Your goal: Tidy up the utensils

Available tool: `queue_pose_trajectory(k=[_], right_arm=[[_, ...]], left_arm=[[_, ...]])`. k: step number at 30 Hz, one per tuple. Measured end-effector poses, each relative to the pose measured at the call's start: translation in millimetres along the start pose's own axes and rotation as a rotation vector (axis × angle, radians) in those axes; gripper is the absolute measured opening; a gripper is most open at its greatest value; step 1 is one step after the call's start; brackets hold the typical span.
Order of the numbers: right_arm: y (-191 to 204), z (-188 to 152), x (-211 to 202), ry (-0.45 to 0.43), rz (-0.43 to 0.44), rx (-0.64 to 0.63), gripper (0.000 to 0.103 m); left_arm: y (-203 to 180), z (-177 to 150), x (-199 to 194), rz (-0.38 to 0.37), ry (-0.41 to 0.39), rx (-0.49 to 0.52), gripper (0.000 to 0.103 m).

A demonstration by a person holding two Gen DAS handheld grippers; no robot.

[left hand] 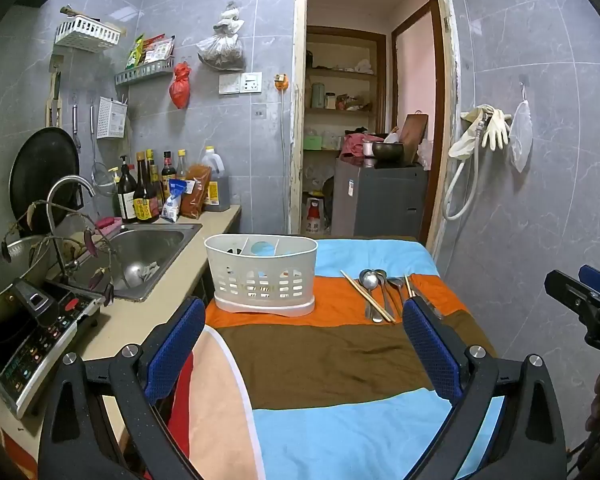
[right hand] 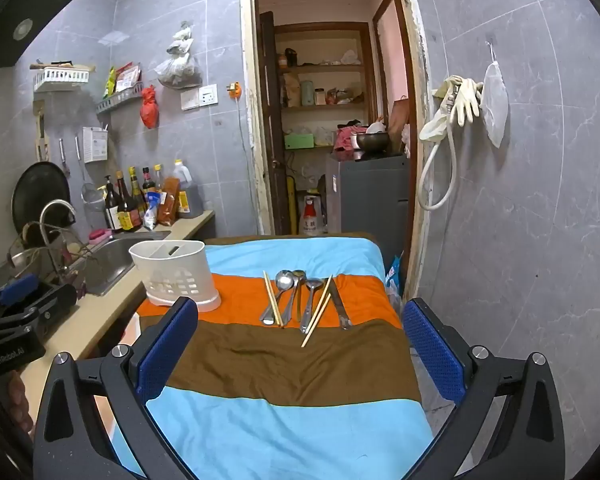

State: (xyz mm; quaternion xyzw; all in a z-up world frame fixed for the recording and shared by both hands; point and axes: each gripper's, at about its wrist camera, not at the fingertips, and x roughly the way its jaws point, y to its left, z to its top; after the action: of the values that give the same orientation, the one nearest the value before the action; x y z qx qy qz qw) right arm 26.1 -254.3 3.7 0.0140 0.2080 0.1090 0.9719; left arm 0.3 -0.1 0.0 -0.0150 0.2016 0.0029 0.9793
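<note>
- Both my tongs are spread wide and hold nothing: my left gripper (left hand: 304,354) and my right gripper (right hand: 300,354).
- My landmark is the white plastic basket with holes (right hand: 176,276), standing on the striped cloth (right hand: 284,364).
- Shiny metal spoons (right hand: 290,294) and thin wooden chopsticks (right hand: 318,312) lie flat, to the right of the basket and apart from it.
- Their long sides point away from me, handles mostly nearer.
- They sit straight ahead of my right gripper, so I think that one is nearer.
- Nothing is in the basket that I can see.
</note>
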Motion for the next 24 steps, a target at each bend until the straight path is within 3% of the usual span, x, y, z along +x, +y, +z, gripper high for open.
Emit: queue_pose_trajectory(k=[24], right_arm=[[1.2, -0.4, 2.4, 0.003, 0.001, 0.002, 0.103]], left_arm=[[5.6, -4.4, 3.0, -0.003, 0.001, -0.008, 0.097]])
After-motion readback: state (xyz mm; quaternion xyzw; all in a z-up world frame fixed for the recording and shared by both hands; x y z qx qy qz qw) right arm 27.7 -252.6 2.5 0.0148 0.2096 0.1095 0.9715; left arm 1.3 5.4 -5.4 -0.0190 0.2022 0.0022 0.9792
